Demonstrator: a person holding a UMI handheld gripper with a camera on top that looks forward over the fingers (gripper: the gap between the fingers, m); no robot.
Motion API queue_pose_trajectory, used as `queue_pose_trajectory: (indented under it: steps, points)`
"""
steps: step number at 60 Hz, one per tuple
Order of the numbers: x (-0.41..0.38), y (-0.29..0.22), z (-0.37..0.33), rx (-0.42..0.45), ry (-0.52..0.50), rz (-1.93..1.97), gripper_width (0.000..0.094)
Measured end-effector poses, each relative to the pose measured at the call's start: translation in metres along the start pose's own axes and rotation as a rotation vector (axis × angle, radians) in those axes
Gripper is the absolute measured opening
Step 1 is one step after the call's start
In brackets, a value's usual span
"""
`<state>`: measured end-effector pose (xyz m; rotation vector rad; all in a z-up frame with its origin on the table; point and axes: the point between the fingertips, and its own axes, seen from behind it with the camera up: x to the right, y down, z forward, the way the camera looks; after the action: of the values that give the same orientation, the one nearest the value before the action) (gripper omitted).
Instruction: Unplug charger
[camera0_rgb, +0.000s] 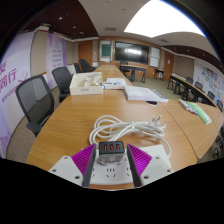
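At near edge of table (60, 125): gripper (110, 160) standing open around charger (111, 150), still seated in power strip (108, 170); gripping and extracting remaining

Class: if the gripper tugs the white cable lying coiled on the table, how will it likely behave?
The cable lies in loose loops, so it is probably floppy and would uncoil and drag rather than lift whole. It looks light. The open gripper has the power strip between its fingers, which may anchor one end.
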<state>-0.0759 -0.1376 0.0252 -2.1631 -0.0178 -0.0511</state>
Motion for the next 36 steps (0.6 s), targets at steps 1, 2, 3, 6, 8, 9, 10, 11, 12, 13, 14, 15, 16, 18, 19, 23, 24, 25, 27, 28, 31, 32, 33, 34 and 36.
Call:
queue_pose_trajectory:
  steps: [1, 2, 3, 6, 8, 9, 10, 11, 12, 13, 14, 15, 16, 18, 19, 23, 24, 25, 27, 28, 31, 32, 33, 34, 36]
  points:
    - [0.000, 0.001, 0.003, -0.003, 0.000, 0.002, 0.0522]
    - [0.002, 0.001, 0.005, -0.005, 0.001, 0.005, 0.0425]
    - [-0.003, 0.000, 0.007, -0.001, -0.021, 0.016, 0.0383]
    - [-0.003, 0.000, 0.005, -0.003, -0.028, 0.030, 0.0368]
    - [-0.003, 0.000, 0.004, -0.004, -0.035, 0.019, 0.0345]
    - [-0.003, 0.000, 0.005, -0.006, -0.039, 0.015, 0.0329]
    - [-0.003, 0.000, 0.005, -0.007, -0.043, 0.014, 0.0316]
    - [-0.003, 0.000, 0.005, -0.009, -0.046, 0.014, 0.0298]
    - [-0.003, 0.000, 0.005, -0.010, -0.048, 0.014, 0.0283]
    - [-0.003, 0.000, 0.005, -0.011, -0.047, 0.012, 0.0276]
    - [-0.004, -0.002, 0.003, -0.012, -0.045, 0.012, 0.0262]
    - [-0.004, -0.002, 0.004, -0.013, -0.041, 0.009, 0.0250]
    - [-0.004, -0.002, 0.004, -0.018, -0.036, 0.008, 0.0244]
    - [-0.004, -0.001, 0.004, -0.039, -0.028, 0.009, 0.0233]
    - [-0.004, -0.002, 0.004, -0.052, -0.026, 0.012, 0.0232]
    - [0.003, -0.066, -0.022, 0.133, -0.025, 0.016, 0.0228]
    - [0.005, -0.094, -0.034, 0.198, -0.019, -0.019, 0.0226]
    - [0.006, -0.123, -0.049, 0.260, -0.017, -0.053, 0.0225]
    - [0.008, -0.181, -0.073, 0.363, -0.016, -0.085, 0.0225]
    - [0.012, -0.203, -0.086, 0.410, -0.015, -0.089, 0.0224]
    - [0.029, -0.251, -0.113, 0.500, -0.025, -0.079, 0.0225]
    - [0.037, -0.263, -0.118, 0.517, -0.023, -0.071, 0.0226]
    - [0.047, -0.272, -0.121, 0.532, -0.017, -0.061, 0.0227]
    - [0.058, -0.280, -0.123, 0.544, -0.009, -0.052, 0.0228]
    - [0.072, -0.307, -0.119, 0.545, 0.011, -0.041, 0.0228]
